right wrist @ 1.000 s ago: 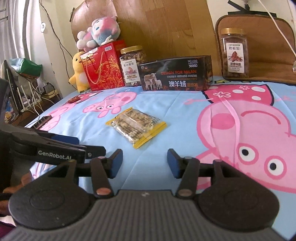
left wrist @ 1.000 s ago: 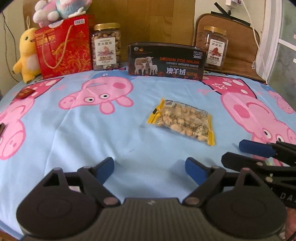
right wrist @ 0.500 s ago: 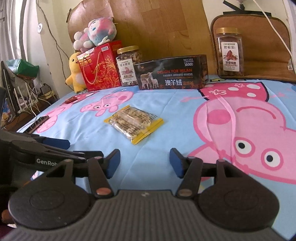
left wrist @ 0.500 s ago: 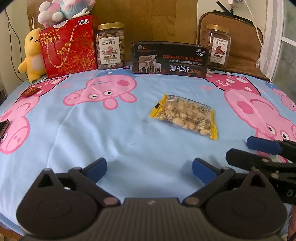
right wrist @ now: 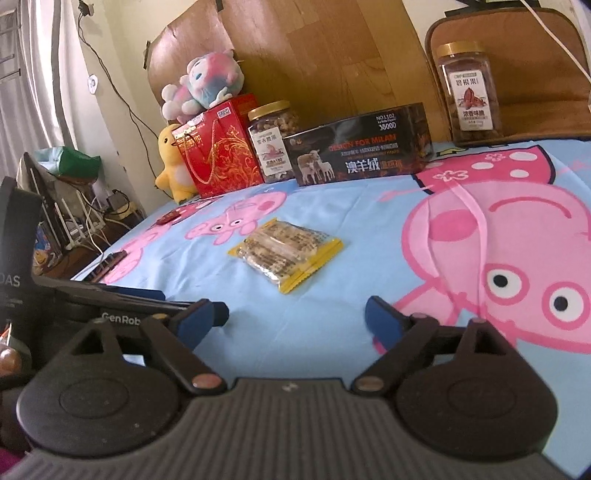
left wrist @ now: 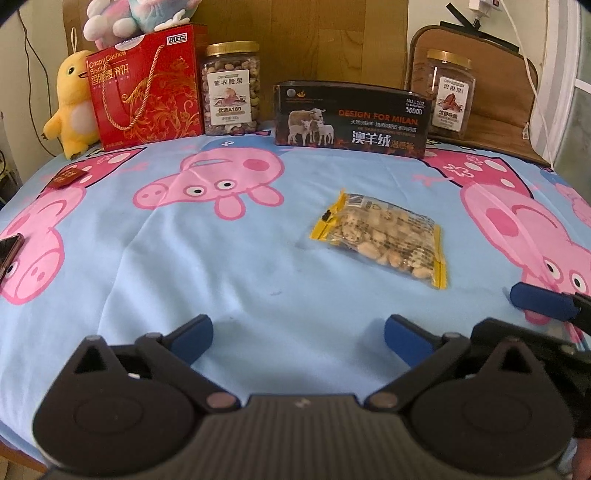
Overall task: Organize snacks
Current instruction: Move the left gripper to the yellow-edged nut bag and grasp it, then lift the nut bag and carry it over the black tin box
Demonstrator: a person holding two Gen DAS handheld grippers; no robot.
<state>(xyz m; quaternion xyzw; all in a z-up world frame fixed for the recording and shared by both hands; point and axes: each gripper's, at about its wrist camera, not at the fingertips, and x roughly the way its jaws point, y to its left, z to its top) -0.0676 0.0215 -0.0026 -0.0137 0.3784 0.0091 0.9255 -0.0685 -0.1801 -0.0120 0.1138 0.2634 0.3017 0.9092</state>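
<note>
Blue pads tip both grippers, which hang low over the sheet (left wrist: 110,229), a light blue cloth printed with pink pigs. The left gripper (left wrist: 298,334) has its fingers spread wide with nothing between them; its jaws have just been opening. The right gripper (right wrist: 291,314) also has its fingers spread apart and empty, and its jaws have just been opening too. The two grippers are close beside each other, both nearer to the cameras than the snack bag (left wrist: 382,238), and neither touches it. The snack bag, clear with yellow ends, lies flat on the sheet, apart from everything else. Left of the bag, at the edge of the sheet, lies a phone (left wrist: 8,250), and farther back a small red packet (left wrist: 68,176). Behind the bag, at the far edge, a dark box (left wrist: 352,120) stands. Left of the box stands a nut jar (left wrist: 231,88), then a red gift bag (left wrist: 147,86) with a plush toy (left wrist: 136,16) on top, then a yellow duck (left wrist: 72,105). Right of the box a second jar (left wrist: 447,94) stands before a brown cushion (left wrist: 495,66).
</note>
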